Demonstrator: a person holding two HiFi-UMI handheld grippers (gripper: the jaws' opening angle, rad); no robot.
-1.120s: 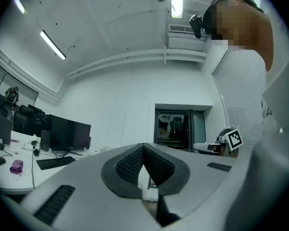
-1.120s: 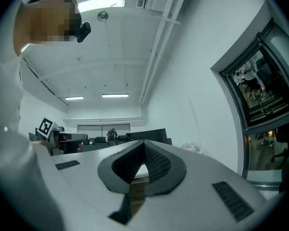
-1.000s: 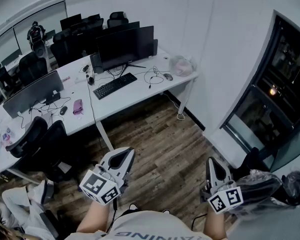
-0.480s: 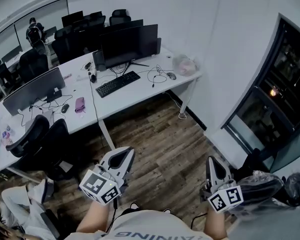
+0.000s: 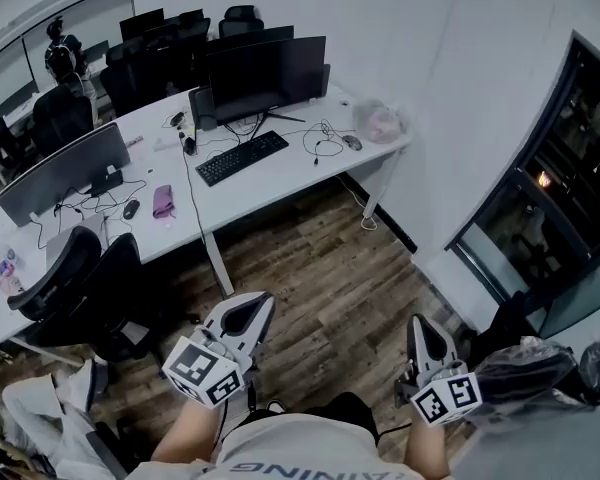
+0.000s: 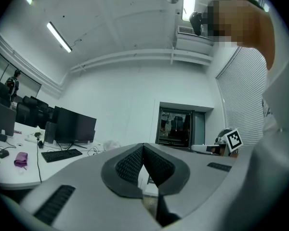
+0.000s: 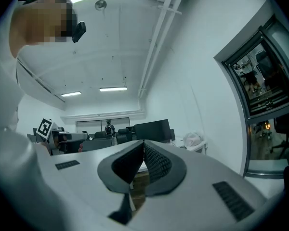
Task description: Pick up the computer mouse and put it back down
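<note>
A small dark computer mouse point(image 5: 352, 142) lies on the white desk point(image 5: 280, 183) near its right end, beside a tangle of cable and a pinkish plastic bag point(image 5: 382, 123). My left gripper point(image 5: 261, 300) and right gripper point(image 5: 416, 321) are held low over the wooden floor, far short of the desk, and both point toward it. Each has its jaws pressed together with nothing between them. In the left gripper view the shut gripper point(image 6: 143, 146) faces the desk and a dark doorway. From the right gripper view the shut gripper point(image 7: 144, 142) faces the monitors.
On the desk stand a black monitor point(image 5: 260, 68) and keyboard point(image 5: 242, 157). A second desk at the left holds another monitor point(image 5: 65, 173), a second mouse point(image 5: 131, 208) and a pink item point(image 5: 163, 200). Black office chairs point(image 5: 90, 278) stand nearby. A dark glass doorway point(image 5: 555, 168) is on the right.
The desks have slid lower and closer in the head view, and the task mouse has shifted right. Both grippers keep the same spots in the frame and stay shut.
</note>
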